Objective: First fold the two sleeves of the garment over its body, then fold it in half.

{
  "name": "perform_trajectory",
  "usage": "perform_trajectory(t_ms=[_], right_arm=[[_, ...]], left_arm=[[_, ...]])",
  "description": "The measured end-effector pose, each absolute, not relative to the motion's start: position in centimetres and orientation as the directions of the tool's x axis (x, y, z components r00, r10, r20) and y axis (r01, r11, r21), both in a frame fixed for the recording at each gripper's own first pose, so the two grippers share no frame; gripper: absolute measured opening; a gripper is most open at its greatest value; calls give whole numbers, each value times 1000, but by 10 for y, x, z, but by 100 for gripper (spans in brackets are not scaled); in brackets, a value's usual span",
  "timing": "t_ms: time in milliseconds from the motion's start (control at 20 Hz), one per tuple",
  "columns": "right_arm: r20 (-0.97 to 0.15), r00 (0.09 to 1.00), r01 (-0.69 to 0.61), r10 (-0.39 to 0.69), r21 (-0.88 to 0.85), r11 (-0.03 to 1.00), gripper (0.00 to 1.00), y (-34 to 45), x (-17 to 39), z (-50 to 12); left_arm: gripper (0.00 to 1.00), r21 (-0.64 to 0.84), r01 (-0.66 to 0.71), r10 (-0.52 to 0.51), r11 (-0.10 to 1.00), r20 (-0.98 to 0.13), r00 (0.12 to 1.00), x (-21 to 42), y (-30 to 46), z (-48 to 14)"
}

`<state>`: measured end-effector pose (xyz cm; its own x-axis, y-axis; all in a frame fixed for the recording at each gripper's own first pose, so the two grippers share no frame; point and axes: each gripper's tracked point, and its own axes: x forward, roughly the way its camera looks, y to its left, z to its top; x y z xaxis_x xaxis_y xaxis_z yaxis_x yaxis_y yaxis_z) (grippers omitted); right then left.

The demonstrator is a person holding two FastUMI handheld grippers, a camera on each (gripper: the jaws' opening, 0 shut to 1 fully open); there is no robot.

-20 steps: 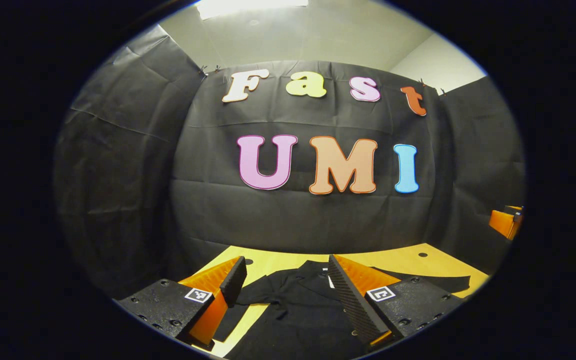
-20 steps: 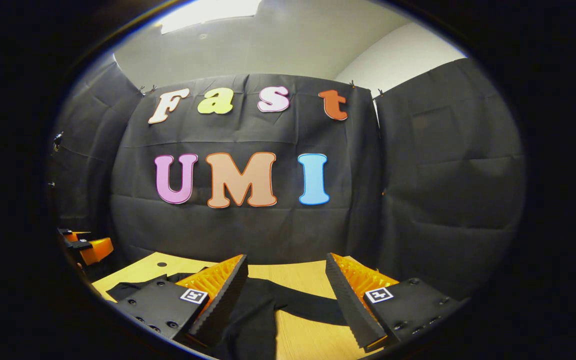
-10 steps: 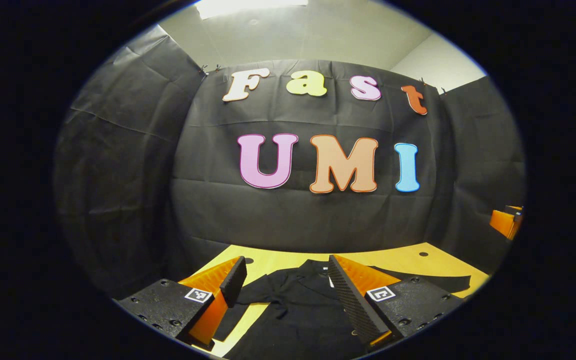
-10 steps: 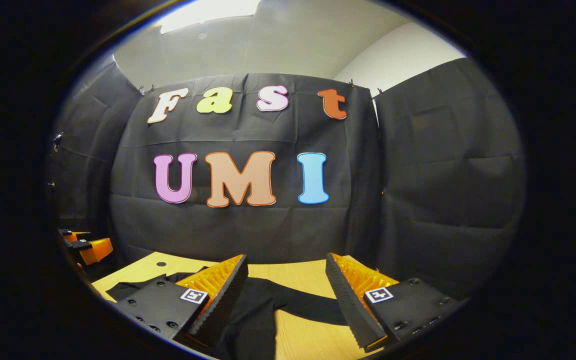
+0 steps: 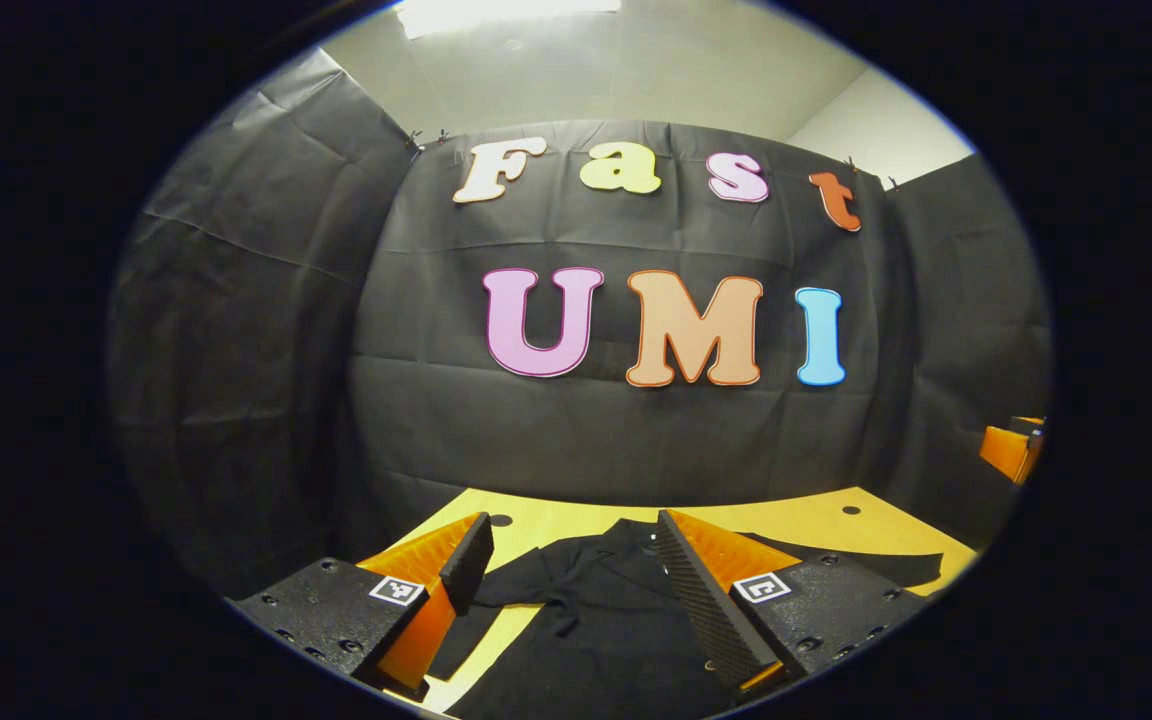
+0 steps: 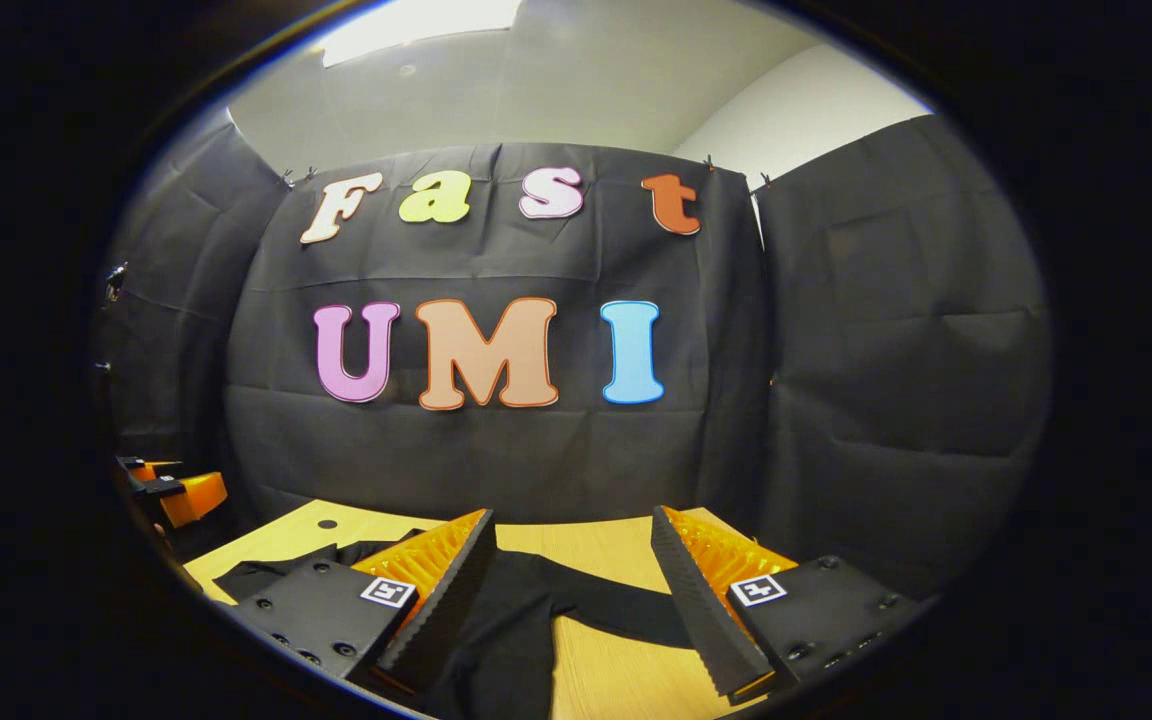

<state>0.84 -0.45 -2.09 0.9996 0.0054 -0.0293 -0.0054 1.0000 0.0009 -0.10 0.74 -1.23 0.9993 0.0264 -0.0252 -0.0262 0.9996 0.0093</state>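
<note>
Both jaws stand apart and empty: left gripper, right gripper, each held above the black garment, which lies spread flat on the bench, sleeves outstretched. Judged: no fold begun; next, descend and pinch a sleeve end.

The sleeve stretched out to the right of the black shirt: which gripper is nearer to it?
Right. The right gripper hangs open directly over that sleeve, which crosses between its fingers. The left gripper is open over the shirt's collar and left shoulder, with the sleeve lying off to its right.
</note>
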Motion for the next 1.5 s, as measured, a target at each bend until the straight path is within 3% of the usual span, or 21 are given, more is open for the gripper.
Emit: perform_trajectory(t_ms=[900,1500], right_arm=[[-113,994,0,-5,-40,999,98,-57,67,-70],[-378,917,105,-128,-82,991,99,-181,137,-195]], left_arm=[[97,34,-148,148,988,-3,989,-9,25,-4],[97,64,-299,301,952,-24,953,-33,46,-6]])
